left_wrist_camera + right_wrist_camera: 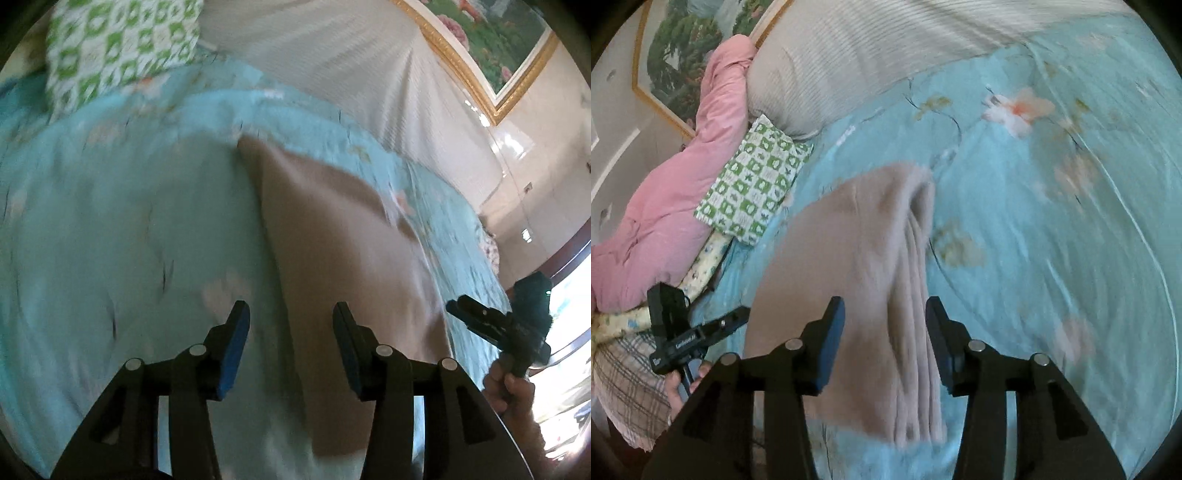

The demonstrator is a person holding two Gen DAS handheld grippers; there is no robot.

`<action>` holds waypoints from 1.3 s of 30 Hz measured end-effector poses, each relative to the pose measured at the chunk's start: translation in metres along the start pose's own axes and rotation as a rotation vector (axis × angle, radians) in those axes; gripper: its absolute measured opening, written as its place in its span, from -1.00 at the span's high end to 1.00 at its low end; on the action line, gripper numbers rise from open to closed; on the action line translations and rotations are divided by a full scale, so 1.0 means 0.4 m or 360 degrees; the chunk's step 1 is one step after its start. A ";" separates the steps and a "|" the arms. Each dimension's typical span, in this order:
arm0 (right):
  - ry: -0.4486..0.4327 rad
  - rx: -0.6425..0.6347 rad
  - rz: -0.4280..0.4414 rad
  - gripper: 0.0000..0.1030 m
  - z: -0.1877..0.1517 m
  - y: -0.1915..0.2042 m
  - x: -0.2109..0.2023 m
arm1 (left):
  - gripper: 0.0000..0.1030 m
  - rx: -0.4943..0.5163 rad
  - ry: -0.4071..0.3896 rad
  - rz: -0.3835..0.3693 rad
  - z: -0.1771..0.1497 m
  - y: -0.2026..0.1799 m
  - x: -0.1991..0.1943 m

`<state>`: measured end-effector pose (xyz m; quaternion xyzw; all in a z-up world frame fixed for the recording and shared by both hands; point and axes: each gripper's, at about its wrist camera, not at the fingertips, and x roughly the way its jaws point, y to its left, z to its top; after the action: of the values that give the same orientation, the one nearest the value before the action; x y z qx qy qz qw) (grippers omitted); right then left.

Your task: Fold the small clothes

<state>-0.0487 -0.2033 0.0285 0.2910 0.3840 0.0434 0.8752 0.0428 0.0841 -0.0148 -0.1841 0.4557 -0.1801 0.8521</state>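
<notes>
Step in hand, by judgement: between folds. Beige garment [857, 280] lying flat on the turquoise floral bedspread [1052, 229], already doubled at least once, with stacked layered edges visible along its right side in the right wrist view. In neither view any cloth between the pads.

Left gripper [291, 325]: jaws wide apart, empty, hovering above the near left portion of the garment [347, 266]. Right gripper [884, 321]: jaws wide apart, empty, hovering over the near end, straddling the layered edge. In the left wrist view the right gripper appears at the right, clear of the cloth; its jaws seem nearly together there, an effect of blur or viewing angle, most likely.

Both views motion-blurred; fine creases not readable.

Surroundings: green-and-white patterned pillow [753, 181] at far left, pink quilt [668, 192] beyond it, ribbed cream cover [871, 55] at the far side. All well apart from the garment.

Next move, by judgement: lower both grippers onto the near edge, close on all layers together, then lift and carry toward the far end. Partial pinching of the stack likely to undo the existing fold.
</notes>
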 end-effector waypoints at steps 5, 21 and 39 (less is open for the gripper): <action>0.0048 0.0014 -0.0004 0.09 -0.074 -0.006 -0.006 | 0.08 -0.0186 0.0030 -0.0153 -0.102 0.030 -0.037; 0.0110 -0.0004 -0.0026 0.40 -0.131 0.001 0.032 | -0.09 -0.0237 0.0226 -0.0264 -0.139 0.009 0.045; 0.0207 -0.0142 -0.0162 0.84 -0.144 -0.030 0.026 | 0.41 -0.0201 0.0321 -0.0249 -0.173 0.006 0.074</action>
<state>-0.0835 -0.1825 -0.0156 0.2284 0.4520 0.0347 0.8616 0.0004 0.0618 -0.0727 -0.2534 0.5337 -0.2345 0.7720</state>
